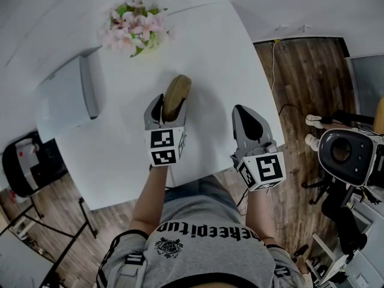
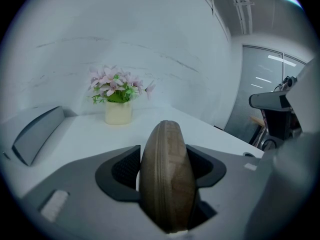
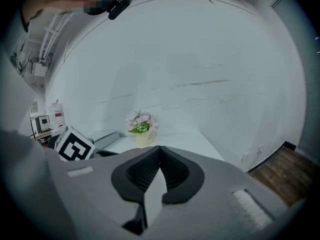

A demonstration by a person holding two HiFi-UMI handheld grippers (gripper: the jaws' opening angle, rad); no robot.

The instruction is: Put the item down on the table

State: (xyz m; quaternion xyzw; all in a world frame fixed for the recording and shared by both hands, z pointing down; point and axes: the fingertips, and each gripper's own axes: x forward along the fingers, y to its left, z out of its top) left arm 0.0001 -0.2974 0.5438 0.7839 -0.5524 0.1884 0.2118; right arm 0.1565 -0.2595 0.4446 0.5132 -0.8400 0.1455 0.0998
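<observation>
A flat oval wooden item (image 1: 177,93) stands on edge between the jaws of my left gripper (image 1: 171,108), over the middle of the white table (image 1: 216,59). In the left gripper view the wooden item (image 2: 167,176) fills the gap between the black pads, and the left gripper (image 2: 167,166) is shut on it. Whether the item touches the tabletop cannot be told. My right gripper (image 1: 247,114) hovers near the table's front right edge, a hand's width to the right of the left one. In its own view the right gripper (image 3: 160,156) is shut, its pads meeting at the tips with nothing held.
A pot of pink flowers (image 1: 133,29) stands at the table's far side. A white and grey box (image 1: 67,98) lies at the left end. Off the table, a black chair (image 1: 24,164) sits at the left and a white machine (image 1: 345,152) on the wooden floor at the right.
</observation>
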